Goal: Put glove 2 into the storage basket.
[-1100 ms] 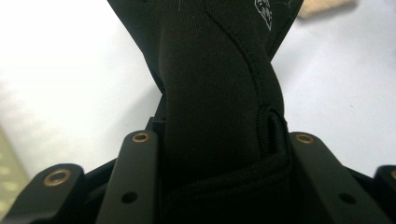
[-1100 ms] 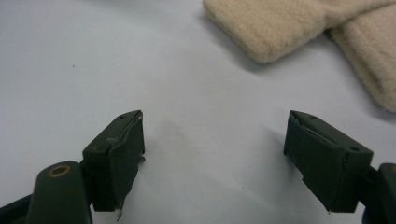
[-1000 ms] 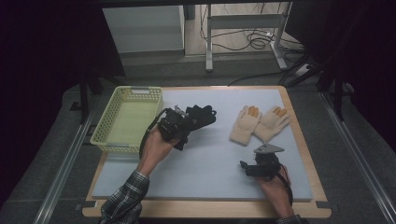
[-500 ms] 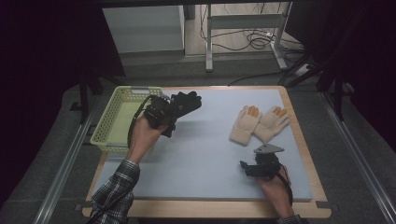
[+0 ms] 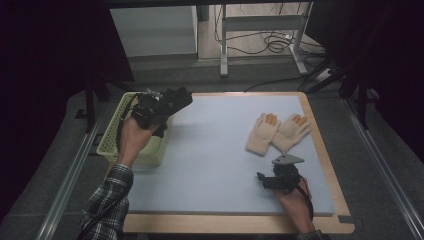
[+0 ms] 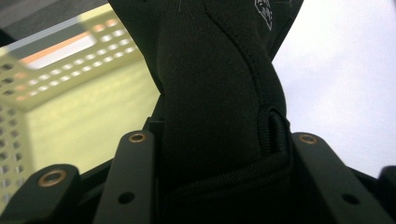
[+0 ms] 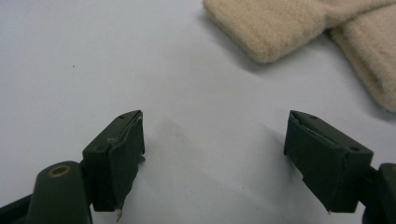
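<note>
black glove [image 6: 219, 93] hides left gripper's pads in its own view, top of glove cut off by frame edge. basket [image 6: 60, 60] blurry behind it. beige gloves [image 7: 317, 32] cropped at top and right edge in right gripper view, fingers out of shot.

The left arm, in a plaid sleeve [image 5: 107, 210], reaches in from the lower left and stretches forward, hand [image 5: 131, 140] raised with the wrist bent up; its left gripper [image 5: 159, 109] points away toward the far left of the table, fingers [image 6: 135, 182] clamped on a black glove [image 6: 219, 93]; a cable loops beside the wrist; the right hand [image 5: 295, 202] rests low at the near right edge, wrist straight; its right gripper [image 5: 265, 180], grey plate on top, lies level and points left, fingers [image 7: 116, 154] set wide apart with nothing between them.
</note>
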The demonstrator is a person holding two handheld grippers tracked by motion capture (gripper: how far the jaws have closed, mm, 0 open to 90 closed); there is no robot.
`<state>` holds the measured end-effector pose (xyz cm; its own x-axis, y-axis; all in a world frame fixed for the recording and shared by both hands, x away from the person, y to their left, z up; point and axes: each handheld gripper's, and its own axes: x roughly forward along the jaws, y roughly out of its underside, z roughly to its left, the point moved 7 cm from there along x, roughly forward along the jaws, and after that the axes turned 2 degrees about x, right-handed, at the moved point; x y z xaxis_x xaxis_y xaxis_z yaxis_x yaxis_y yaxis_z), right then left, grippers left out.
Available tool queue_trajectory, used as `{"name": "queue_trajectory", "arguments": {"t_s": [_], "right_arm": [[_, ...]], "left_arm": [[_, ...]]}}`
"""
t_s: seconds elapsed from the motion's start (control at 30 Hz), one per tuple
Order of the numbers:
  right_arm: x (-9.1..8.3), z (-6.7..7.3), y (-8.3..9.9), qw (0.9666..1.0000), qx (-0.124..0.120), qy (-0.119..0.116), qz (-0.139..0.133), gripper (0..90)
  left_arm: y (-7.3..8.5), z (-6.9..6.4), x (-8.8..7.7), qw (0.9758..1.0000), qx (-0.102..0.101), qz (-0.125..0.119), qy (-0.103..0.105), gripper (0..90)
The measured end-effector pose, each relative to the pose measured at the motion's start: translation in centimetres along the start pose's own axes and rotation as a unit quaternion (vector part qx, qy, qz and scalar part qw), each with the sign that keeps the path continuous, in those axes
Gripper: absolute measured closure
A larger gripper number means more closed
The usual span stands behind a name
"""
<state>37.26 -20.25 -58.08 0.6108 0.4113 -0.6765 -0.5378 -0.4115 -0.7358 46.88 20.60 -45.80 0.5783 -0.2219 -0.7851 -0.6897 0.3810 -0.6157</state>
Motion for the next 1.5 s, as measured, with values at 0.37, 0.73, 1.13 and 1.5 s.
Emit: {"name": "queue_trajectory", "arguments": {"t_s": [0.37,0.73,1.13,1.5], "right_arm": [[0.0,0.0,0.0,1.0,0.0,0.0,0.0,19.9],[0.0,0.0,0.0,1.0,0.0,0.0,0.0,19.9],[0.0,0.0,0.0,1.0,0.0,0.0,0.0,19.9],[0.0,0.0,0.0,1.0,0.0,0.0,0.0,19.9]], "left_arm": [[2.9,5.8,-0.4,0.998,-0.056,0.004,-0.03,58.9],[6.0,9.4,1.7,0.9945,-0.088,0.033,-0.047,58.3],[7.9,10.5,4.9,0.9905,-0.079,0.099,-0.053,56.9],[9.1,11.6,7.4,0.9788,-0.076,0.167,-0.09,50.4]]}}
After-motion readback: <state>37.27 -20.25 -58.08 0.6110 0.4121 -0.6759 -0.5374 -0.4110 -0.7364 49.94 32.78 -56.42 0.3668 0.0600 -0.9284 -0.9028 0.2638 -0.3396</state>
